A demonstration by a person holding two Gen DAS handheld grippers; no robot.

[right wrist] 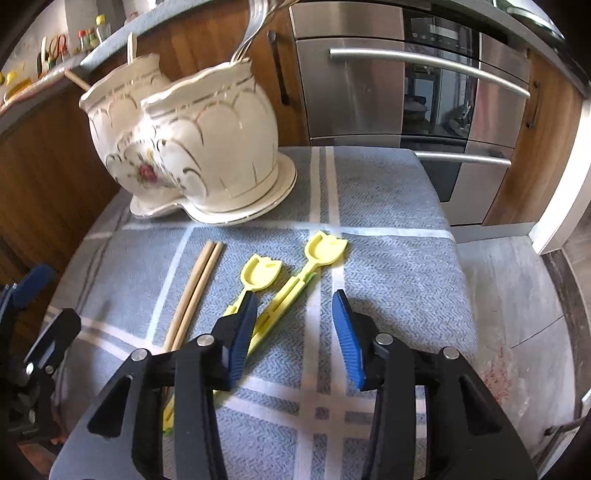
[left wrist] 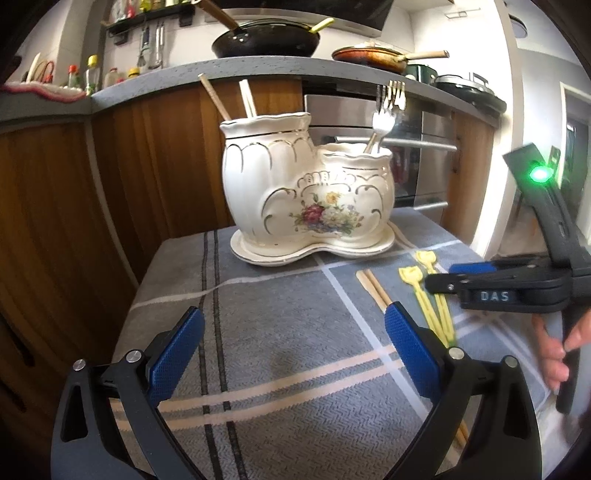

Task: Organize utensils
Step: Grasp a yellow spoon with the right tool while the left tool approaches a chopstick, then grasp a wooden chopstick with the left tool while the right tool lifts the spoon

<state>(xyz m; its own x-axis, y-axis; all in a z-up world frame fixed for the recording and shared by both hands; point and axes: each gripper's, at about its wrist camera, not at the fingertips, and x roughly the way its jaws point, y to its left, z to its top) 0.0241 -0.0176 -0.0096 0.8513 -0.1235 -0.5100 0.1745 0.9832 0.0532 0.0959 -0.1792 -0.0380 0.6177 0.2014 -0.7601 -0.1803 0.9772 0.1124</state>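
Showing only in the left wrist view: stovetop pans and the lettering "DAS" on the right gripper (right wrist: pixel 293 332); its own view adds a steel oven front. Ceramic holder (left wrist: pixel 306 188), two-chambered, on plaid cloth (left wrist: pixel 280 332); chopsticks and forks upright inside. Loose chopsticks (right wrist: pixel 195 291) and two yellow spoons (right wrist: pixel 295 269) lie nearer. Left gripper (left wrist: pixel 293 341) spread wide, empty; right jaws parted above a spoon handle.

Chopsticks (right wrist: pixel 192 295): near ends hidden behind right gripper (right wrist: pixel 295 332). Yellow spoons (right wrist: pixel 291 280): handles partly covered by its left finger. Forks (right wrist: pixel 255 26): tines cut off at top edge. Far counter bottles (left wrist: pixel 90 74): labels unreadable.
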